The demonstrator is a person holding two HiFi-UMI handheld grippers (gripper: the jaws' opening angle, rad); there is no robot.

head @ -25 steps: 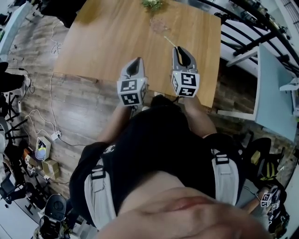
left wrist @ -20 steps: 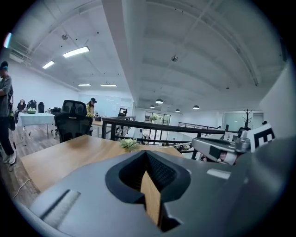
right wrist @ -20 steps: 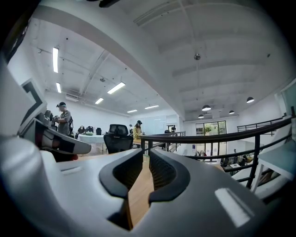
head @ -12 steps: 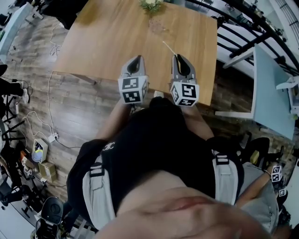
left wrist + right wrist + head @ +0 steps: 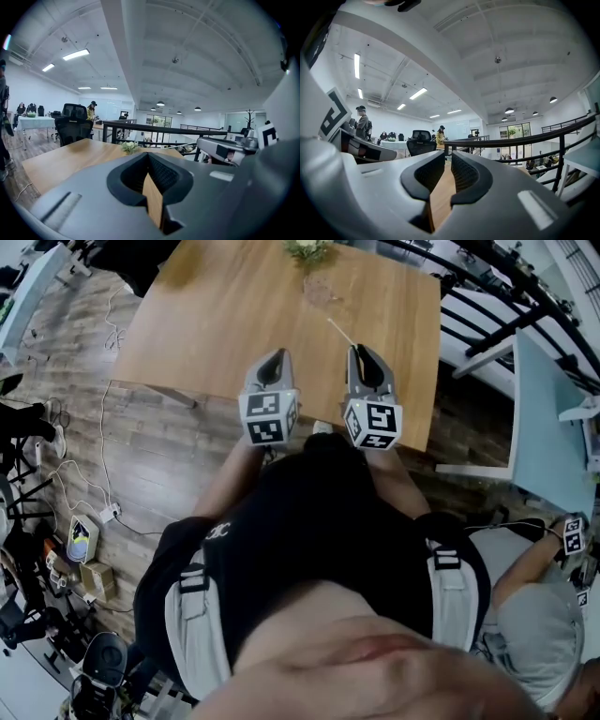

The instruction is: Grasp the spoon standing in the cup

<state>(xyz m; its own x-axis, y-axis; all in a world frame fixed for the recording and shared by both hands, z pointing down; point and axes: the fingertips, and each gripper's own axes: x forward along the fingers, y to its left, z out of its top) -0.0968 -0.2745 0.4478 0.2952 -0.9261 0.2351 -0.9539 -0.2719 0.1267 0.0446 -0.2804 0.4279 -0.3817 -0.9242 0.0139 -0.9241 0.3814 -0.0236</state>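
Observation:
In the head view a small clear cup (image 5: 321,291) stands far back on the wooden table (image 5: 216,315), in front of a little plant (image 5: 305,249). A thin pale stick (image 5: 339,331), perhaps the spoon, runs from near the cup toward my right gripper (image 5: 359,349); I cannot tell whether it stands in the cup. My left gripper (image 5: 276,356) hovers over the table's near edge with its jaws together and nothing in them. The right gripper hovers beside it, jaws a narrow gap apart, nothing between them. The left gripper view shows the plant (image 5: 130,146) ahead; the cup is not discernible there.
A black railing (image 5: 497,296) and a pale blue desk (image 5: 548,427) lie to the table's right. Cables and gear (image 5: 89,540) litter the wood floor on the left. Another person (image 5: 534,615) with marker cubes sits at lower right. Office chairs and people are far behind.
Both grippers stay almost where they were over the table's near edge. The person at lower right has shifted, and their marker cubes have moved up and right.

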